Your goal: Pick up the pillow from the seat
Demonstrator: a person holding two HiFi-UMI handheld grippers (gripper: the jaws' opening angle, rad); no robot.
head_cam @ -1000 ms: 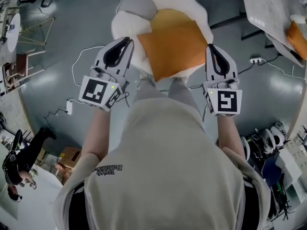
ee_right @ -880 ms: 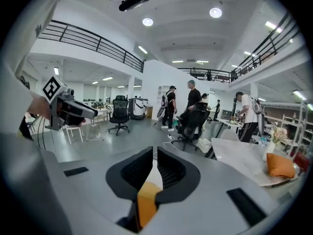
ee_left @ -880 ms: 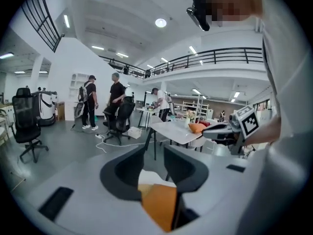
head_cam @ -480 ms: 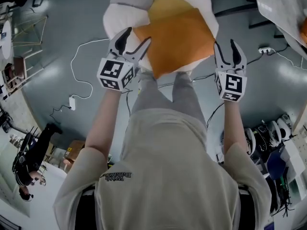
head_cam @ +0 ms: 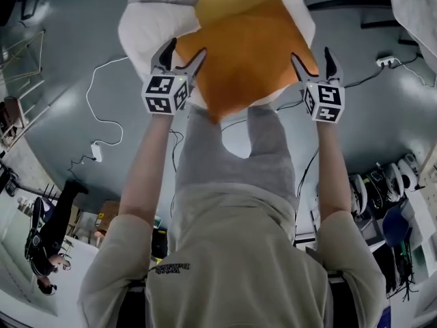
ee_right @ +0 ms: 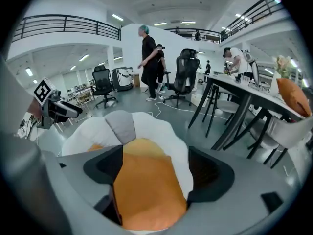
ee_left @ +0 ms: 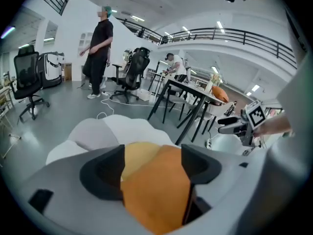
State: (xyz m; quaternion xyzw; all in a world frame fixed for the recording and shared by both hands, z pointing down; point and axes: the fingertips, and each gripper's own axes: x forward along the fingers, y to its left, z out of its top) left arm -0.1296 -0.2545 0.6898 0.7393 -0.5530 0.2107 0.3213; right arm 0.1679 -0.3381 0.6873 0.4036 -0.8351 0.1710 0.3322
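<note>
An orange square pillow [head_cam: 246, 46] lies on a white flower-shaped seat [head_cam: 147, 19] with one grey petal. My left gripper [head_cam: 183, 50] is at the pillow's left edge and its jaws are opening. In the left gripper view the pillow [ee_left: 156, 190] reaches in between the jaws of the gripper [ee_left: 151, 175], and the pads are not pressing on it. My right gripper [head_cam: 312, 59] is at the pillow's right edge, its jaws also opening. In the right gripper view the pillow [ee_right: 146, 190] fills much of the gap of the gripper [ee_right: 151, 180], with the seat [ee_right: 156, 131] behind.
White cables [head_cam: 102, 94] and a power strip [head_cam: 388, 61] lie on the grey floor around the seat. Black-legged tables [ee_right: 234, 106] and office chairs [ee_right: 185, 80] stand beyond it. A person [ee_right: 149, 65] walks at the back. Another orange cushion [ee_right: 291, 94] rests at the right.
Both grippers have moved forward from in front of the seat to the pillow's two side edges. Their jaws have gone from shut to spread apart.
</note>
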